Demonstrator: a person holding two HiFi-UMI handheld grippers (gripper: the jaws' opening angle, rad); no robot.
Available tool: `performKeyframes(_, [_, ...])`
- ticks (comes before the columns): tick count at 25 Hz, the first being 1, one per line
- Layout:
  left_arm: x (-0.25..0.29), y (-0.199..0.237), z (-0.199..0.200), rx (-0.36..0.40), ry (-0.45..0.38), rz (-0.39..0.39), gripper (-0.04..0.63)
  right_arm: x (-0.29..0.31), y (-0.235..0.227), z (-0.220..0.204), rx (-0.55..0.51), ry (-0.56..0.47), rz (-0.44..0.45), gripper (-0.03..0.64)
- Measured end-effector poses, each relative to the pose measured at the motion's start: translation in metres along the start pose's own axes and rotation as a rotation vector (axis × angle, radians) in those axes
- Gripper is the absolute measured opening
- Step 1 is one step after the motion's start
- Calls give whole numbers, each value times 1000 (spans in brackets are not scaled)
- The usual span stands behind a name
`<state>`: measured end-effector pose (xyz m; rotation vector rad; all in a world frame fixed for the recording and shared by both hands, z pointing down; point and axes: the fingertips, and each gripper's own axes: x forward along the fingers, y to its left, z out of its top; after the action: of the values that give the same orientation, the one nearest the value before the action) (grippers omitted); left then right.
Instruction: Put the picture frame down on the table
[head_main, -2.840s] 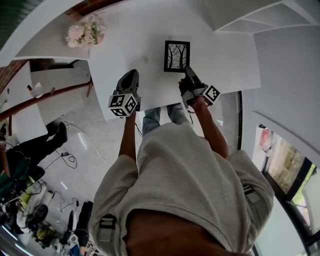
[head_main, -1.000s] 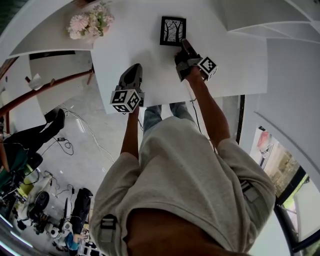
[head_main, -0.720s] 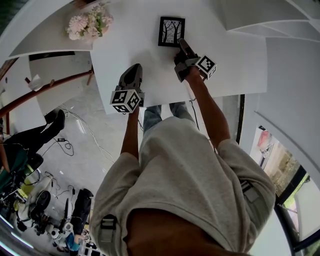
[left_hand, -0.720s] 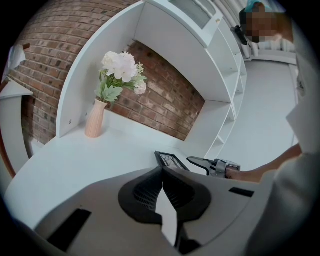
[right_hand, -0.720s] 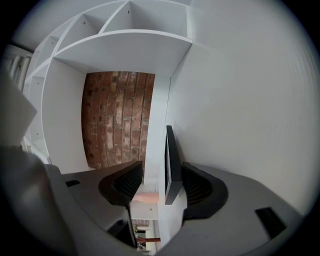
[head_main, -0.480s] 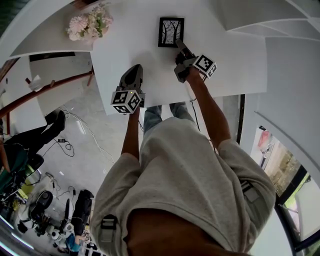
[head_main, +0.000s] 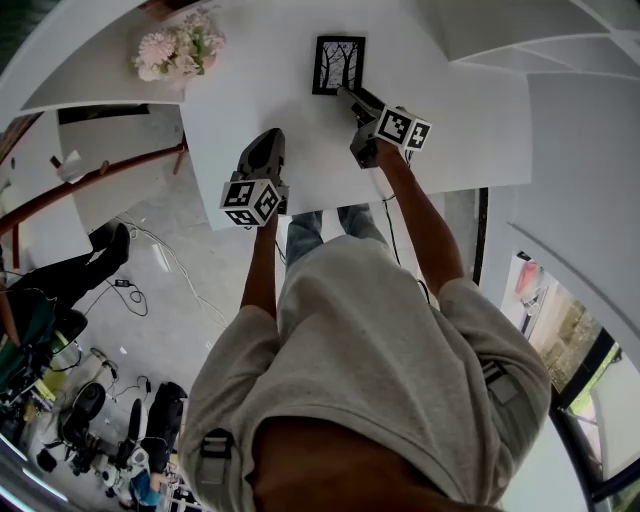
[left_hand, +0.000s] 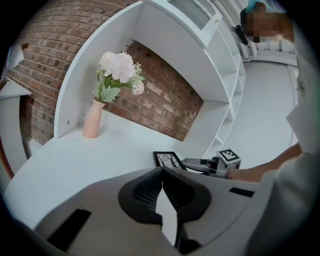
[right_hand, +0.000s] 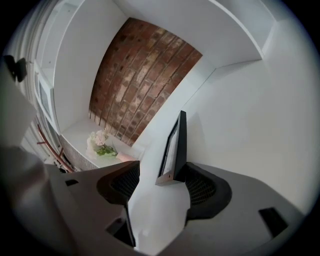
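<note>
The black picture frame (head_main: 338, 65) with a tree print lies on the white table (head_main: 250, 100), far of centre. My right gripper (head_main: 346, 93) is at the frame's near edge, rolled onto its side. In the right gripper view the frame (right_hand: 175, 142) shows edge-on, its near corner between the jaws of my right gripper (right_hand: 161, 167). That corner rests against one pad, with a clear gap to the other, so the jaws stand open. My left gripper (head_main: 267, 140) hovers over the table's near left part, shut and empty (left_hand: 161, 172). The left gripper view shows the frame (left_hand: 167, 159) lying flat.
A pink vase of pale flowers (head_main: 175, 50) stands at the table's far left corner, also seen in the left gripper view (left_hand: 93, 120). White shelves (left_hand: 227, 85) and a brick wall (left_hand: 165, 100) rise behind the table. The table's near edge (head_main: 300, 205) is by my legs.
The frame and my right gripper have moved a little farther across the table. The right gripper has rolled, so its marker cube now faces up. The left gripper has stayed put.
</note>
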<state>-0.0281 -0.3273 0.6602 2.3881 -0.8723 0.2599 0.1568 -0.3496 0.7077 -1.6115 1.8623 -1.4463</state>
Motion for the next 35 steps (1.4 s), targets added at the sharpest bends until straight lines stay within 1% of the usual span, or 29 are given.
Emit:
performKeyframes(6, [1, 0, 0, -8, 5, -6, 17, 3, -4, -13, -201, 119, -48, 279])
performKeyframes(11, [3, -1, -2, -16, 8, -16, 17, 4, -13, -25, -438, 226, -136, 279])
performKeyframes(14, [3, -3, -2, -22, 7, -16, 17, 3, -17, -27, -544, 262, -184, 279])
performKeyframes(17, [2, -2, -3, -37, 9, -18, 17, 4, -21, -29, -609, 301, -242, 279])
performKeyframes(21, [2, 2, -6, -60, 8, -18, 17, 10, -27, -34, -673, 347, -297, 278])
performKeyframes(25, [0, 1, -6, -66, 3, -19, 17, 8, -29, -35, -741, 366, -351, 275])
performKeyframes(27, [0, 2, -6, -68, 2, -18, 17, 9, -31, -35, -766, 369, -370, 264])
performKeyframes(31, [-1, 4, -7, -68, 0, -15, 17, 13, -35, -42, -823, 384, -385, 264])
performKeyframes(35, [-4, 5, -8, -67, 0, -12, 17, 12, -32, -45, -925, 410, -403, 265])
